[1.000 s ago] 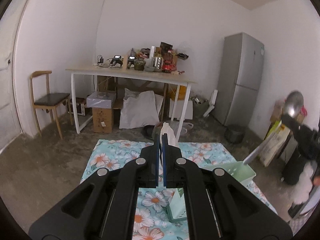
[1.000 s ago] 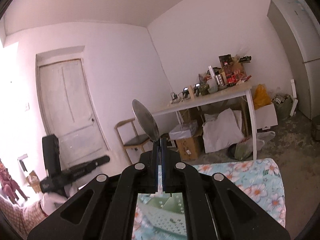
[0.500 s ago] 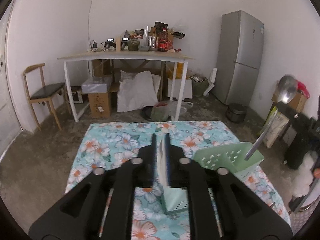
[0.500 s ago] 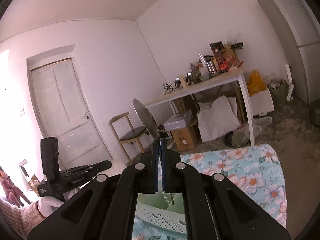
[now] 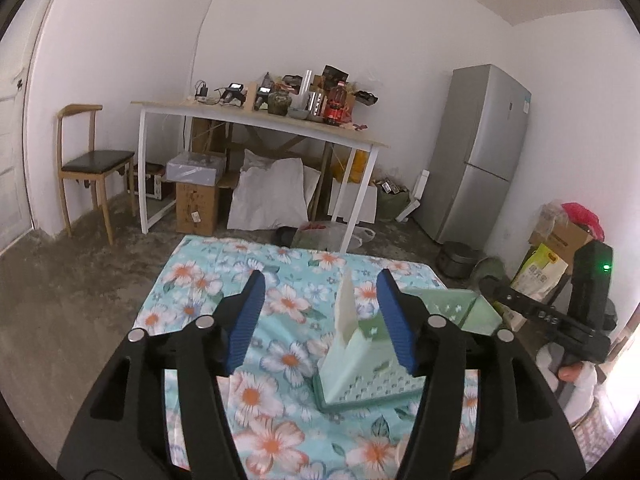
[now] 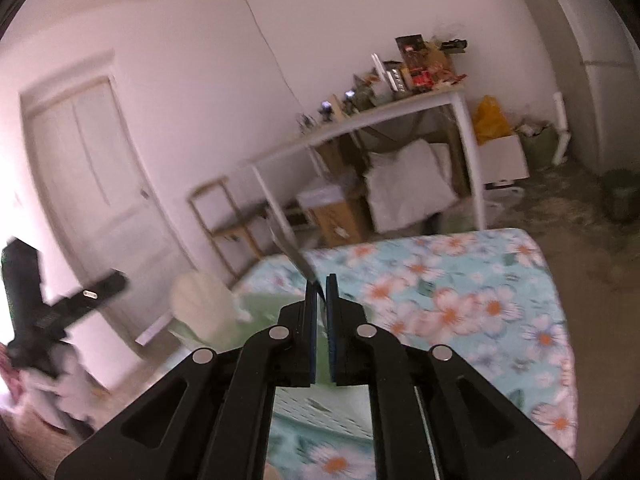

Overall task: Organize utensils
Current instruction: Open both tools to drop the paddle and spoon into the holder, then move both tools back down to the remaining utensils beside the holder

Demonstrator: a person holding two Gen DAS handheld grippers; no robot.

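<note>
In the left wrist view my left gripper is open, its blue pads spread on either side of a white utensil that stands upright in the green perforated basket on the floral cloth. In the right wrist view my right gripper is nearly shut, with a blurred metal spoon sticking out from between the pads. The basket lies just below it, and the white utensil shows blurred at the left. The right gripper's body shows at the right edge of the left wrist view.
The floral tablecloth covers the work surface. Behind it stand a cluttered white table, a wooden chair, boxes and bags on the floor, and a grey fridge. A door is at the left.
My left gripper has opened and let go of the white utensil, which now stands in the basket. My right gripper has swung down with the spoon, whose bowl is now blurred.
</note>
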